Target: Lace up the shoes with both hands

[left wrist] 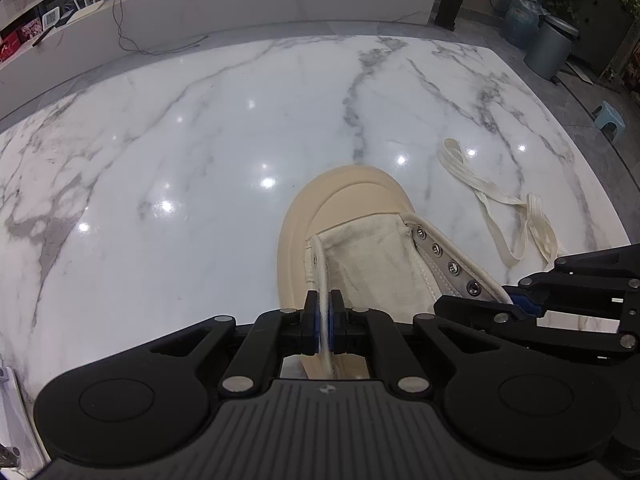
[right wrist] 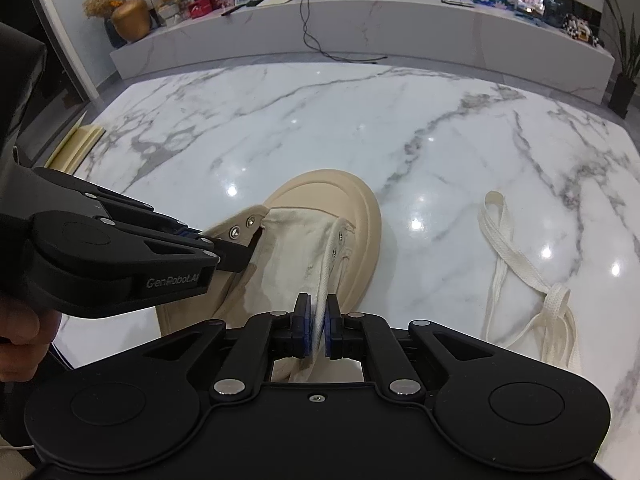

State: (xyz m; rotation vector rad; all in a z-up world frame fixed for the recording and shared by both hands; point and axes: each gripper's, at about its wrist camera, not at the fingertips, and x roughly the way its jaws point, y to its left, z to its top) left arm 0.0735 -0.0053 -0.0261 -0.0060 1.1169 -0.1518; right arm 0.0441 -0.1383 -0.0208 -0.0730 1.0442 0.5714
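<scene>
On the glossy white marble table (left wrist: 200,152) with grey veins, a beige canvas high-top shoe (right wrist: 320,216) with a thick cream rubber sole stands with its rounded toe pointing away from both cameras, and it serves as the landmark here. Its tongue lies bare between two rows of metal eyelets (left wrist: 452,267).

The left gripper (left wrist: 325,322), a black two-finger tool with blue pads, sits over the shoe's left side, nearer the heel than the toe. Its jaws are pinched almost fully together on a cream shoelace strand (left wrist: 322,276), which runs forward from the pads up to the foremost eyelet area on that side of the shoe. In the right wrist view the same tool reaches in from the left, its tip at the shoe's left eyelet row, with part of a person's hand (right wrist: 20,340) behind it.

The right gripper (right wrist: 319,330), of the same black build, sits over the shoe's right side. Its jaws are likewise closed down to a thin gap, clamped on a flat cream lace strand (right wrist: 326,268) that leads forward along the right eyelet row towards the toe.

To the right of the shoe, well apart from it, a second cream flat shoelace (right wrist: 520,272) lies loose on the marble in tangled loops, touched by neither tool.
</scene>
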